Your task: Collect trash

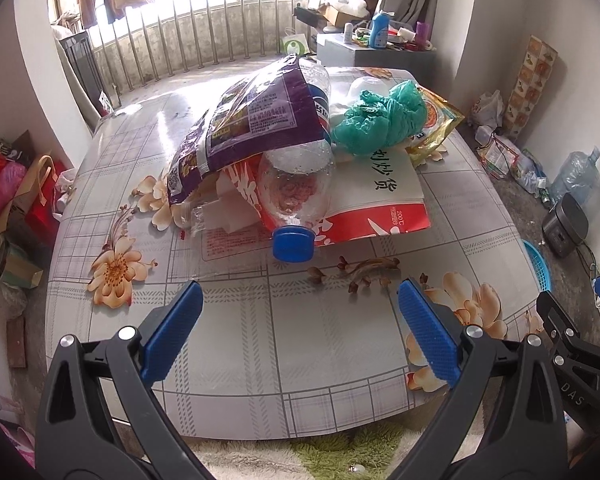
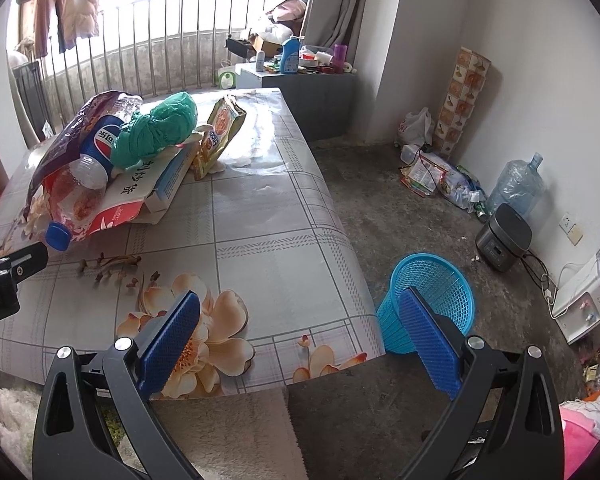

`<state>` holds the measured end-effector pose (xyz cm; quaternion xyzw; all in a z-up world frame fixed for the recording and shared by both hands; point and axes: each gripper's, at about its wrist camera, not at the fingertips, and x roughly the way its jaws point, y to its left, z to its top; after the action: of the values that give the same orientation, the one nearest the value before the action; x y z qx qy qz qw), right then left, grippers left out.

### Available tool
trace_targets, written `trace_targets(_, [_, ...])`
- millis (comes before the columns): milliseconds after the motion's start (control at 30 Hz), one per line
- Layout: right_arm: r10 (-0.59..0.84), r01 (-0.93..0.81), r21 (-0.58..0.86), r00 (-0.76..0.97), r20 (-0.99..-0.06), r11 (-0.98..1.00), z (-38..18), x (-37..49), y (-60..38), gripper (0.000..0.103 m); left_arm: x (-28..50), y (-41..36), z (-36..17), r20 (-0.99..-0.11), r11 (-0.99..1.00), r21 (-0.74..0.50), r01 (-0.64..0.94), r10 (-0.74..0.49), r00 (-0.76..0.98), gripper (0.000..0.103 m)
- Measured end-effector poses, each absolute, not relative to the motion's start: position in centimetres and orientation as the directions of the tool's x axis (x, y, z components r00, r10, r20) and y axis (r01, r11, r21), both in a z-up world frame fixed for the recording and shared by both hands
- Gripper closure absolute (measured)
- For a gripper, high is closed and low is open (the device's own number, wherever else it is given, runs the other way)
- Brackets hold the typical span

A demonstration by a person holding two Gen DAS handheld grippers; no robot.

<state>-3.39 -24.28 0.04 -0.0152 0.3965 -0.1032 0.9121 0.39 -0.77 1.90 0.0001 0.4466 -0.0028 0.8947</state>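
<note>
A heap of trash lies on the flowered table (image 1: pixel 300 340). A clear plastic bottle (image 1: pixel 296 192) with a blue cap (image 1: pixel 293 243) points toward me. Over it lies a purple snack bag (image 1: pixel 252 120). Beside them sit a green plastic bag (image 1: pixel 380 116), a yellow packet (image 1: pixel 436 120) and a red-and-white paper bag (image 1: pixel 380 200). My left gripper (image 1: pixel 300 300) is open, just short of the bottle cap, holding nothing. My right gripper (image 2: pixel 300 312) is open over the table's near right corner, empty. The same heap shows in the right wrist view, bottle (image 2: pixel 80 188) and green bag (image 2: pixel 156 128) at upper left.
A blue mesh waste basket (image 2: pixel 432 300) stands on the concrete floor right of the table (image 2: pixel 260 208). A rice cooker (image 2: pixel 504 236), water jugs and loose litter line the right wall. A cluttered grey cabinet (image 2: pixel 300 84) stands behind the table. Bags pile at the left (image 1: pixel 16 184).
</note>
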Motion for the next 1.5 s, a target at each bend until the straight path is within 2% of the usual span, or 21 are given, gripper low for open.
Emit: trace_targets(1500, [-0.226, 0.201, -0.12, 0.666, -0.711, 0.972, 0.53, -3.72, -25.02, 0.006, 0.76, -0.82, 2.39, -0.797, 1.0, 0.004, 0.001, 0.002, 0.603, 0.009])
